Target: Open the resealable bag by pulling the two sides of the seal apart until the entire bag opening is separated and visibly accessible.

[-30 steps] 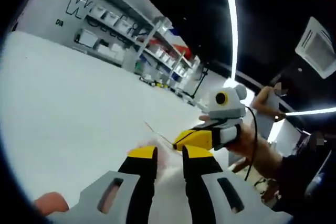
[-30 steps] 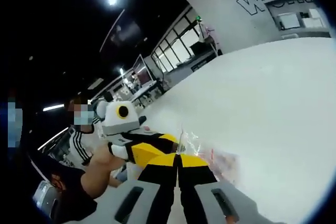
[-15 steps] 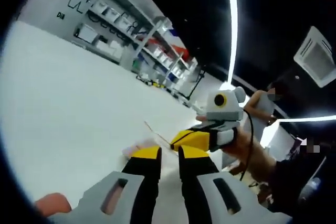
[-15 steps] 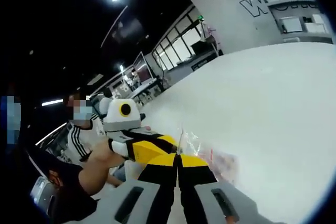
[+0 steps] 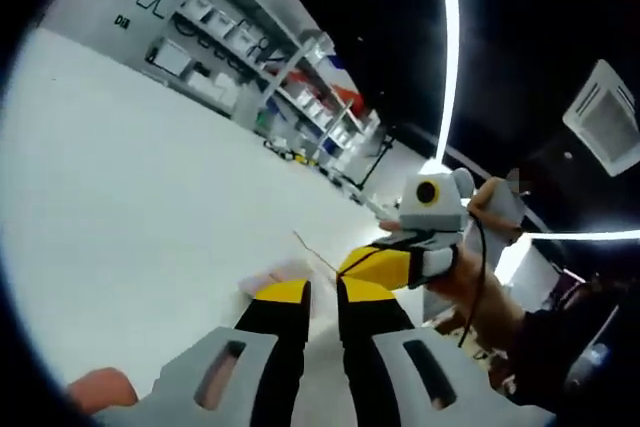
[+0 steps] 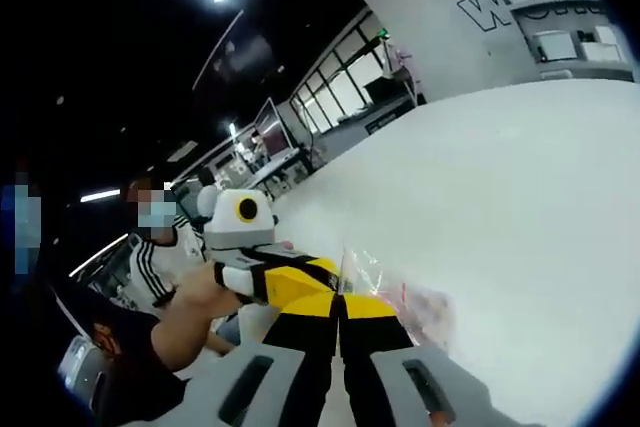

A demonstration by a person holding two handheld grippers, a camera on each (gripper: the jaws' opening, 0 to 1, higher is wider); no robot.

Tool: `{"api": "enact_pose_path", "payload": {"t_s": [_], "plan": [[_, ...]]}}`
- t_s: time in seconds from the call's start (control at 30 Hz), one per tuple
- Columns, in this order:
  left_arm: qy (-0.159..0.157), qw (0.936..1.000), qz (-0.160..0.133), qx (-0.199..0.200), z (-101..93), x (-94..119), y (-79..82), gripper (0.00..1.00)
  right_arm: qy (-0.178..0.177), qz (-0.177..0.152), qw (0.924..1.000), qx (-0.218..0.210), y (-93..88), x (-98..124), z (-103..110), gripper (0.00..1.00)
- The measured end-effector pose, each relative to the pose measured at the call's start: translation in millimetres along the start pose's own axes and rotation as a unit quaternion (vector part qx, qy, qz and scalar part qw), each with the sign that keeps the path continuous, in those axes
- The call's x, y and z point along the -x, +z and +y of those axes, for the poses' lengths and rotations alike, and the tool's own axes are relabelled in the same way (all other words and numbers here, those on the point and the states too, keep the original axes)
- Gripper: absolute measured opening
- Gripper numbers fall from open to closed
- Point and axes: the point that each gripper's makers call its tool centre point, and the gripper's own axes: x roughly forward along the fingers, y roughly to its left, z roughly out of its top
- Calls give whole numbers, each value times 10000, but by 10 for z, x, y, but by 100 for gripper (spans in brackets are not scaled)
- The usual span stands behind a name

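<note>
Above white worktop point(image 6: 520, 197), both claws met at bag point(image 6: 405, 299): right claw point(image 6: 338, 299) clenched on clear top edge, left claw point(image 5: 322, 291) nearly closed, apparently pinching other side. Seal looked unparted; pulling mouth open along full length remained.

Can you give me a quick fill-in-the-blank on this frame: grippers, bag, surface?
1. The clear plastic resealable bag lies on a broad ___ table.
2. In the right gripper view, the right gripper has its yellow-tipped jaws pressed ___ at the bag's edge.
3. In the left gripper view, the other gripper enters from the ___ side.
4. The tips of the left gripper are coloured ___.

Missing words: white; together; right; yellow
</note>
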Motion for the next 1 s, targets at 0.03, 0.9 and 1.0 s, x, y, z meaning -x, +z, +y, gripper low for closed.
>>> {"api": "enact_pose_path", "payload": {"t_s": [0.03, 0.9, 1.0], "plan": [[-3, 10000, 3, 5, 1, -3, 0, 12, 17, 10, 10000, -9, -4, -4, 9, 0], [-192, 9998, -21, 40, -65, -4, -12, 2, -70, -77, 9999, -41, -16, -8, -17, 0], [-210, 9998, -31, 60, -80, 7, -24, 3, -55, -91, 9999, -67, -13, -9, -18, 0]]}}
